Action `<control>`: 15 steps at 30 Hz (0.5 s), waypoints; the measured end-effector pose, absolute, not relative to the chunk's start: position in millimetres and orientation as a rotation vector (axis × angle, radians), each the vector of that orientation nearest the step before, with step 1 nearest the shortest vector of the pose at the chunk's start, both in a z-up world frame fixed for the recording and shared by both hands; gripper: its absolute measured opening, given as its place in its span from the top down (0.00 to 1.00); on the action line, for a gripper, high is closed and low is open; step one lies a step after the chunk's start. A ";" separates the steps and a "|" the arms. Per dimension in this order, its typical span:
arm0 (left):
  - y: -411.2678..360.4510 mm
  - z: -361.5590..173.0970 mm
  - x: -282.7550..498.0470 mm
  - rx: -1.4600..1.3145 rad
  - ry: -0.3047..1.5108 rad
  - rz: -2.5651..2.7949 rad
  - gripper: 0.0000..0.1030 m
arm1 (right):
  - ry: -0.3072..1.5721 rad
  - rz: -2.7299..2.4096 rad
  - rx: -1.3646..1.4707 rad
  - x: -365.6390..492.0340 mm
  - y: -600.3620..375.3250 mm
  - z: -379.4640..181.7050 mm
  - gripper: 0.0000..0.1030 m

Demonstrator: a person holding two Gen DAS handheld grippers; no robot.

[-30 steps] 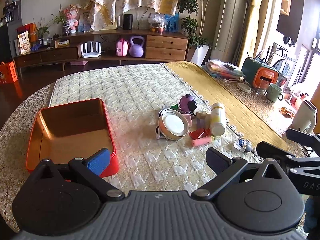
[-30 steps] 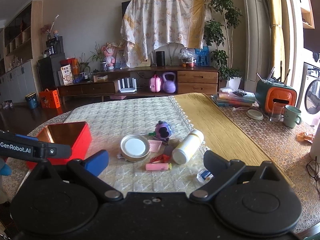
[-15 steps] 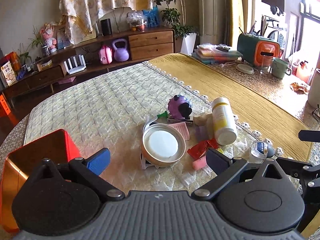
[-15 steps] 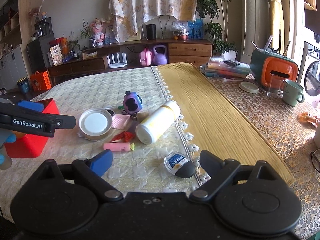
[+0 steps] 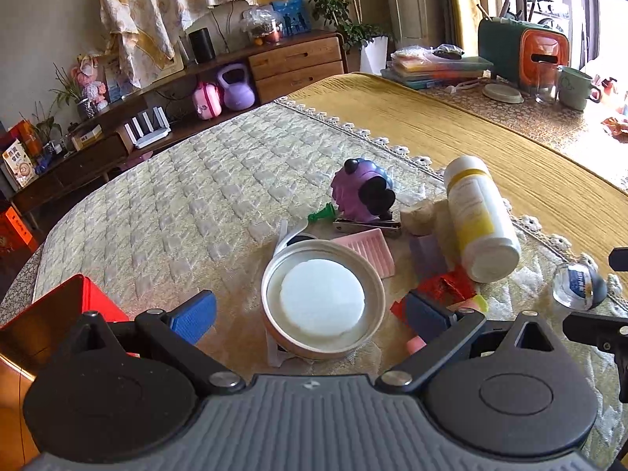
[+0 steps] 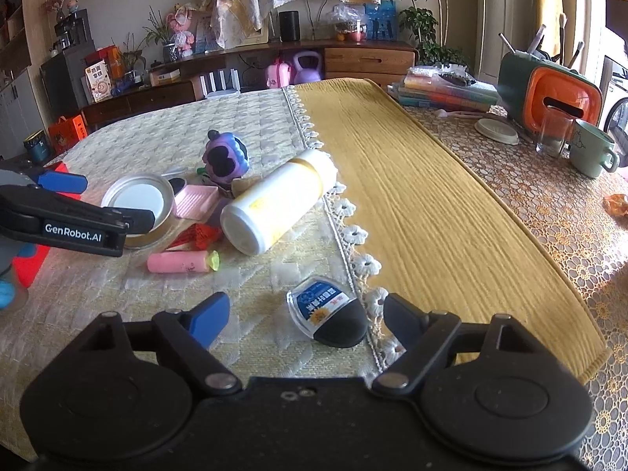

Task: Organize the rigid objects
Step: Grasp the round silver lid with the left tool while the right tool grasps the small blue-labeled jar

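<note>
Quilted cream table cover (image 6: 243, 274) carried the clutter. Red rectangular tin box (image 5: 59, 314) sat at its left edge. Round metal lid (image 5: 322, 302) lay between left gripper (image 5: 310, 314) jaws, open, not touching. Right gripper (image 6: 306, 318) jaws were closing around small clear-and-black labelled gadget (image 6: 329, 314), pads not yet pressing. Best to centre it before squeezing.

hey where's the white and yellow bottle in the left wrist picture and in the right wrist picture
Left wrist view: the white and yellow bottle lies on its side right of centre, base toward the camera.
Right wrist view: the same bottle lies on its side just left of centre, above the pink tube.
Shared landmark: the round tin lid, left of the bottle in both.
</note>
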State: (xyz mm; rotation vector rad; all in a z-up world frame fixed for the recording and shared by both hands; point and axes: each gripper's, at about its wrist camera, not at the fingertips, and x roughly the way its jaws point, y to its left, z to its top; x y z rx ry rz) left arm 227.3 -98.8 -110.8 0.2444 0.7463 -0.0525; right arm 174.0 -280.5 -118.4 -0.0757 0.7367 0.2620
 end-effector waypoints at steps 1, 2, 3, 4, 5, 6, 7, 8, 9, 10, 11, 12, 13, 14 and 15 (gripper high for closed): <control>-98.9 -112.5 230.3 0.250 0.749 -0.053 0.01 | 0.742 0.263 -0.078 175.1 -280.2 -120.4 0.18; -99.8 -113.9 232.2 0.259 0.749 -0.056 0.01 | 0.747 0.265 -0.081 176.3 -280.1 -122.4 0.18; -101.0 -115.6 233.2 0.270 0.748 -0.057 0.01 | 0.751 0.265 -0.083 177.4 -280.0 -124.4 0.19; -103.0 -117.5 234.1 0.285 0.745 -0.057 0.01 | 0.754 0.263 -0.085 178.2 -280.2 -125.9 0.20; -104.8 -119.0 234.9 0.298 0.741 -0.055 0.01 | 0.755 0.262 -0.086 178.9 -280.3 -127.0 0.21; -106.2 -120.9 235.9 0.308 0.739 -0.051 0.01 | 0.757 0.260 -0.086 179.4 -280.8 -128.1 0.22; -107.0 -122.7 237.1 0.314 0.740 -0.050 0.01 | 0.758 0.255 -0.088 180.0 -281.0 -129.3 0.23; -107.2 -124.2 238.4 0.317 0.743 -0.048 0.01 | 0.758 0.249 -0.091 180.3 -281.2 -130.0 0.24; -107.3 -125.2 239.5 0.317 0.743 -0.044 0.01 | 0.754 0.246 -0.093 180.4 -281.2 -130.6 0.24; -107.4 -126.3 240.8 0.314 0.744 -0.041 0.01 | 0.750 0.244 -0.096 180.6 -280.7 -131.1 0.24; -107.3 -127.3 242.3 0.314 0.747 -0.036 0.01 | 0.748 0.242 -0.103 180.5 -280.0 -131.2 0.24; -107.2 -128.2 243.4 0.315 0.749 -0.031 0.01 | 0.745 0.238 -0.111 180.1 -279.0 -131.2 0.25; -106.9 -129.2 243.8 0.314 0.748 -0.026 0.01 | 0.742 0.233 -0.121 180.4 -277.4 -131.2 0.25; -107.0 -129.7 244.5 0.315 0.747 -0.025 0.01 | 0.740 0.230 -0.128 180.4 -276.7 -131.5 0.26; -107.2 -130.3 244.8 0.316 0.747 -0.027 0.01 | 0.736 0.227 -0.135 180.2 -275.7 -131.7 0.28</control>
